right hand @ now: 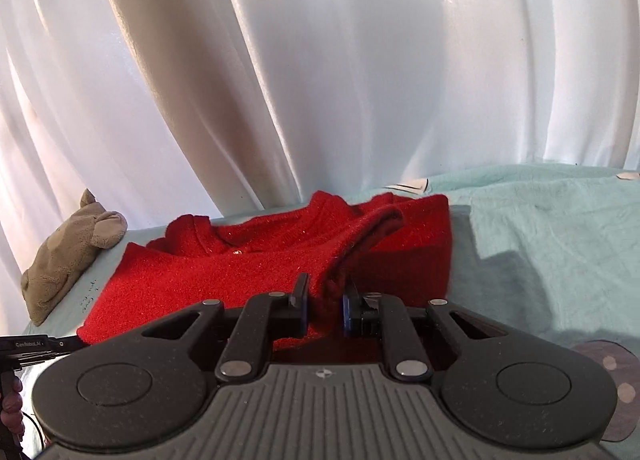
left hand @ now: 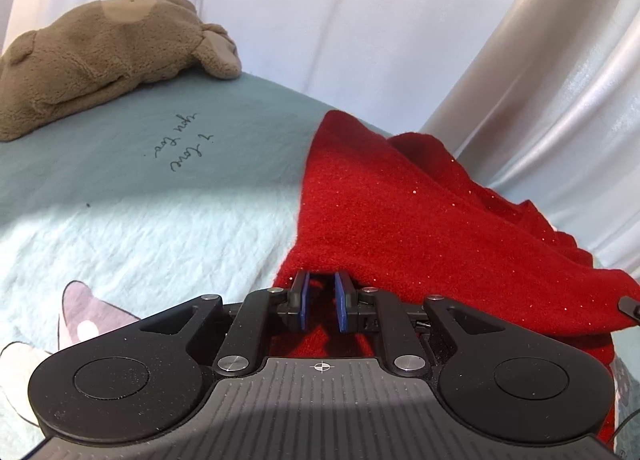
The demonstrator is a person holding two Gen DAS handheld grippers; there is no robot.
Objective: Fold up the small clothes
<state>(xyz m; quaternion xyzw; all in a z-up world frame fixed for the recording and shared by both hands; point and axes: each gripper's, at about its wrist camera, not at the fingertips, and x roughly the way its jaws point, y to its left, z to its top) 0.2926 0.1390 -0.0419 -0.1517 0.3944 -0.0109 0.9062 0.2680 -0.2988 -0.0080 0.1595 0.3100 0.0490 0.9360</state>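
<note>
A small red knit cardigan [left hand: 400,212] lies on a pale teal bed sheet [left hand: 140,220]. In the left wrist view my left gripper [left hand: 320,280] has its blue-padded jaws narrowly apart around the cardigan's near left edge; red fabric sits between them. In the right wrist view the cardigan [right hand: 224,268] spreads leftward, with a small gold button showing. My right gripper [right hand: 325,292] has a gathered fold of the cardigan between its pads, and the fold rises from the jaws toward the back. The jaws look closed on the fabric.
A brown plush toy [left hand: 100,52] lies at the back left of the bed, also in the right wrist view [right hand: 68,252]. White curtains [right hand: 320,60] hang behind the bed. The sheet has handwriting-style print [left hand: 184,144] and cartoon patches [right hand: 608,372].
</note>
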